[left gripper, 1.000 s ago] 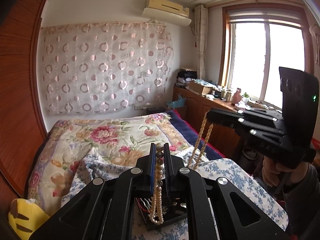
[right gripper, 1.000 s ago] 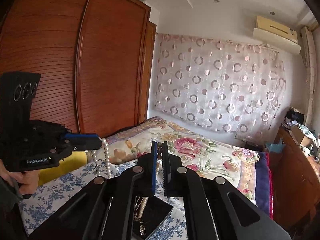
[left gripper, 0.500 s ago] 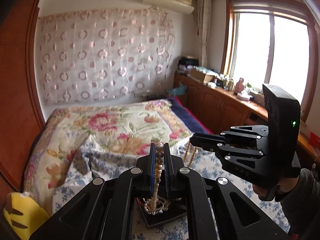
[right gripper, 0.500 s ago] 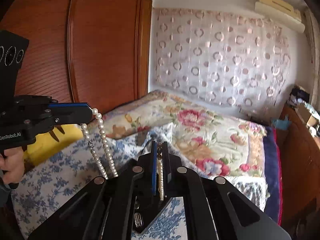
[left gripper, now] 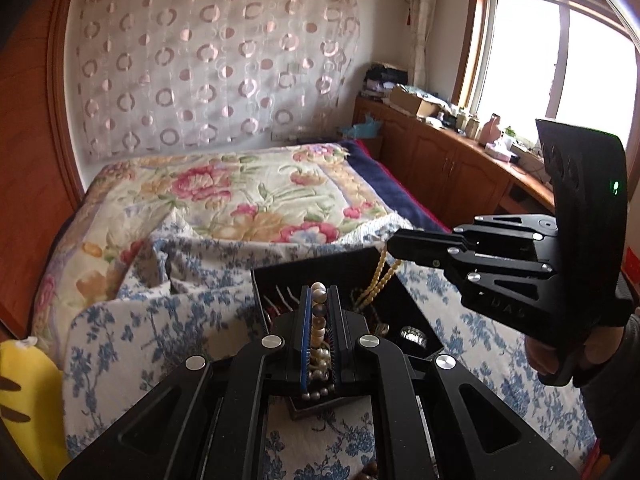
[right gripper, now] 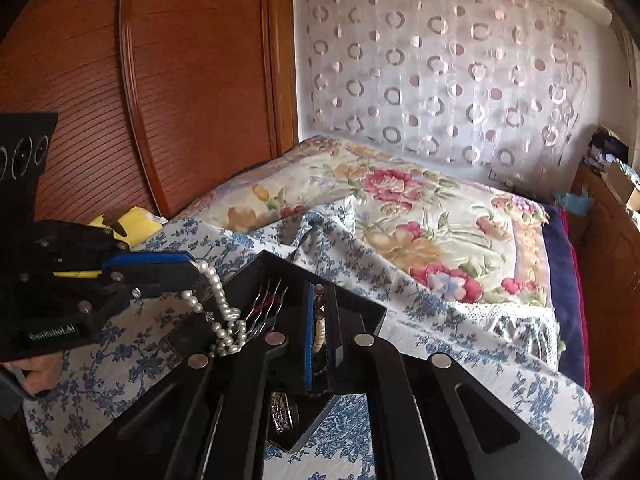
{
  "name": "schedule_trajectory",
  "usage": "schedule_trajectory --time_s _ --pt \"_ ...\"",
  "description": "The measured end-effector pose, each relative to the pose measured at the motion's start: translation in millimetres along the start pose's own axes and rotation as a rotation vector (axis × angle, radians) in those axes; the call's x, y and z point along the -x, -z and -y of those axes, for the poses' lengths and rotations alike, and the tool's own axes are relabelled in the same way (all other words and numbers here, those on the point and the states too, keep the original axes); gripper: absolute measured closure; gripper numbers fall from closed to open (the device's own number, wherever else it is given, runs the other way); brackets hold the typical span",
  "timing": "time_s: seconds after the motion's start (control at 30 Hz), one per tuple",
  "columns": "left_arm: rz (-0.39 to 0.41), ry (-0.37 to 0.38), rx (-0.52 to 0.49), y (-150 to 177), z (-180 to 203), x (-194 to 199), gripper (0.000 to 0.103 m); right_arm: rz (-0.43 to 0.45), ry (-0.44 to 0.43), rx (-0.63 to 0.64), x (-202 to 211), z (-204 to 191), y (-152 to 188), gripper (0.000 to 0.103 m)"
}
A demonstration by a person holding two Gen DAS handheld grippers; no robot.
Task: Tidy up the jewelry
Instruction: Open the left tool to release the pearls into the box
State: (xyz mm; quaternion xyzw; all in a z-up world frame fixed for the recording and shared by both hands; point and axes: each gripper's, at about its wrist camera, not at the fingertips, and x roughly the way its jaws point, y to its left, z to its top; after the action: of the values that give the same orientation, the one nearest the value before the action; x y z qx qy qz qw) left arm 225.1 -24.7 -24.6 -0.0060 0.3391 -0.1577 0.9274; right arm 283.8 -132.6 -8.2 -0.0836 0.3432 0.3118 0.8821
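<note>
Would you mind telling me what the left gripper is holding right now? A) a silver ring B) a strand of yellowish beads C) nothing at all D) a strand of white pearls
D: the left gripper has its jaws shut on the pearl necklace, whose loose end piles into the black box, while the right gripper holds the yellowish bead strand.

Black jewelry box [left gripper: 416, 316] rests on blue-flowered bedspread [left gripper: 140, 344].

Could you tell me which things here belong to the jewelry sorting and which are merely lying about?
Part of the job:
left gripper
right gripper
white pearl necklace
yellowish bead necklace
black jewelry box

Lying about:
yellow plush toy
floral quilt
cardboard box
</note>
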Motion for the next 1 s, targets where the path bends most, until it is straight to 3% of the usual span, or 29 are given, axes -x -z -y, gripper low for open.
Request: schedule_trajectory --time_s 0.33,0.5,0.8,0.83,0.93,1.0 --pt "-0.017 -0.001 -0.001 6.7 -0.5 -6.3 0.096 0.002 0.003 -0.017 3.3 -3.5 1.2 0.096" --pt "-0.009 -0.002 -0.005 4.4 0.4 -5.5 0.096 0.02 0.007 -0.025 12.1 -1.3 0.0 0.081" --pt "0.005 0.0 -0.022 5.5 8.5 5.4 0.096 0.055 0.011 -0.065 45.5 0.4 17.1 0.081" --pt "0.004 0.002 -0.023 5.3 9.1 6.6 0.093 0.055 0.01 -0.07 48.6 -0.2 20.5 0.081" --pt "0.008 0.007 -0.036 10.6 13.3 13.7 0.072 0.047 0.006 -0.074 58.5 -6.2 37.0 0.081" --pt "0.005 0.008 -0.048 17.3 15.6 18.3 0.071 0.035 -0.004 -0.07 61.5 -12.3 46.6 0.081"
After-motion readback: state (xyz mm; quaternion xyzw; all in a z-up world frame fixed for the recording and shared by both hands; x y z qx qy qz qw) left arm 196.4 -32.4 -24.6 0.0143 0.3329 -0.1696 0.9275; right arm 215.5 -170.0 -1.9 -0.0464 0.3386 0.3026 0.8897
